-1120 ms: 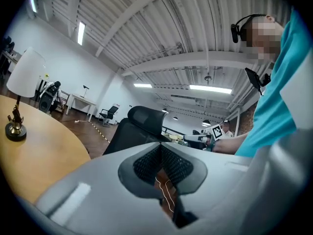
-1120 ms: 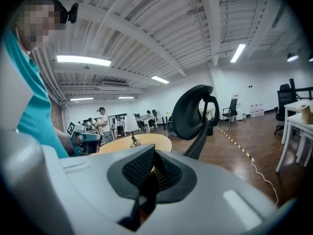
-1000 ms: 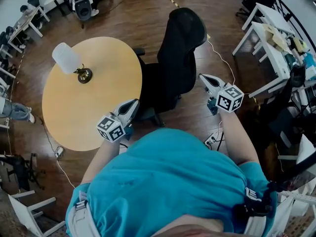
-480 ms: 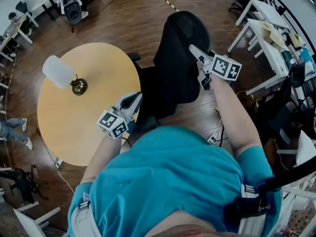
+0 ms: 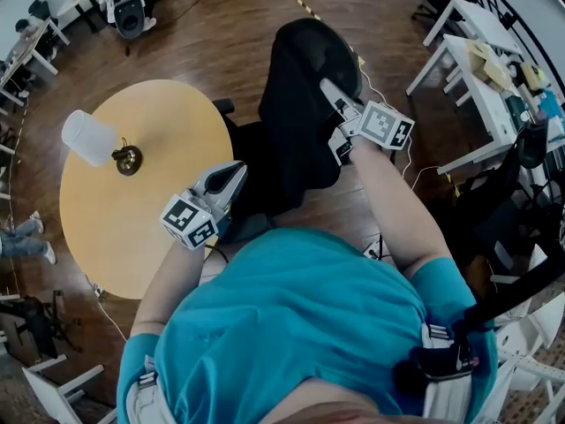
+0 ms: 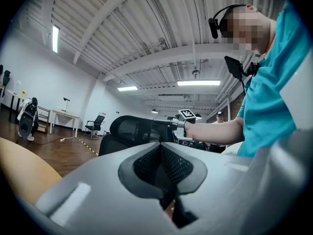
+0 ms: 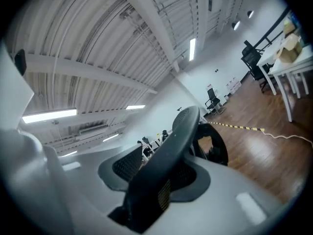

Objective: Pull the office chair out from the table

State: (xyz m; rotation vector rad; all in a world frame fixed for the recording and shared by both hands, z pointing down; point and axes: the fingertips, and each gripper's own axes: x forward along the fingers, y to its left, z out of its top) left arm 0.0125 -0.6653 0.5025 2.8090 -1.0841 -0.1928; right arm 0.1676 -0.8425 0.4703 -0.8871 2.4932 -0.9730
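Note:
The black office chair (image 5: pixel 296 122) stands with its seat against the round wooden table (image 5: pixel 115 228). My right gripper (image 5: pixel 328 88) reaches the right edge of the tall backrest. In the right gripper view (image 7: pixel 161 173) that backrest edge (image 7: pixel 182 131) runs between the jaws, which are closing on it. My left gripper (image 5: pixel 235 173) hangs level beside the chair's left side, near the table's rim. In the left gripper view (image 6: pixel 160 151) its pads meet with nothing between them, and the chair's mesh backrest (image 6: pixel 132 131) and my right hand show beyond.
A lamp with a white shade (image 5: pixel 86 137) and brass base (image 5: pixel 127 159) stands on the table. White desks (image 5: pixel 468 56) line the right side. A cable (image 5: pixel 393 104) and a power strip (image 5: pixel 375 250) lie on the wooden floor by the chair.
My right gripper rose from beside the chair to the backrest's right edge and took it between its jaws. The left gripper lifted a little beside the chair.

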